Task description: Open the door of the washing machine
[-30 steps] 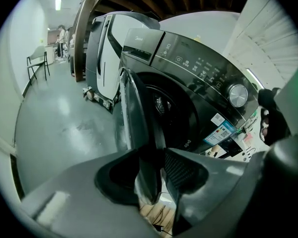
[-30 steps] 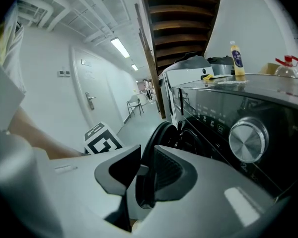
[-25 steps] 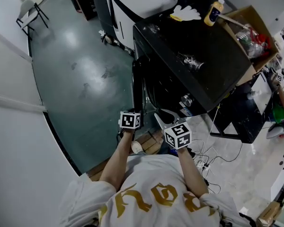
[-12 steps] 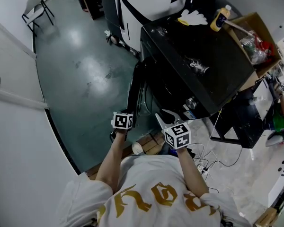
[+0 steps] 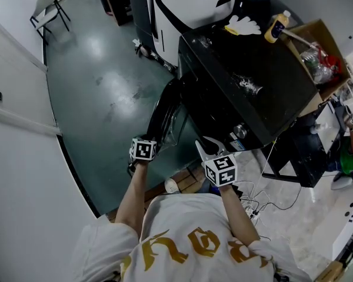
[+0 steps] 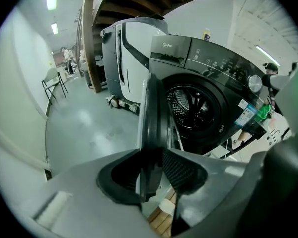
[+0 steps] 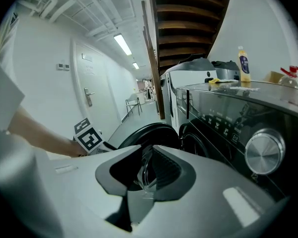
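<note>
The black front-loading washing machine (image 5: 253, 69) stands ahead of me, and its round door (image 5: 165, 113) is swung well out to the left. My left gripper (image 5: 145, 145) is shut on the door's free edge. In the left gripper view the door (image 6: 153, 113) runs edge-on between the jaws of that gripper (image 6: 151, 155), with the open drum (image 6: 196, 108) to its right. My right gripper (image 5: 206, 147) hangs in front of the control panel, shut and holding nothing. The right gripper view shows the right gripper (image 7: 146, 162), the door (image 7: 149, 133) beyond it and a silver dial (image 7: 264, 152).
A yellow bottle (image 5: 275, 27), a white glove (image 5: 242, 23) and a cardboard box (image 5: 317, 46) of clutter are at the machine's far side. A white appliance (image 5: 188, 4) stands behind. Cables (image 5: 259, 200) lie at the right, a wooden pallet (image 5: 188, 181) under the machine, a white wall (image 5: 23, 175) at the left.
The door has swung further open, out to the left, with my left gripper moving left and down while shut on its edge. The right gripper has stayed put.
</note>
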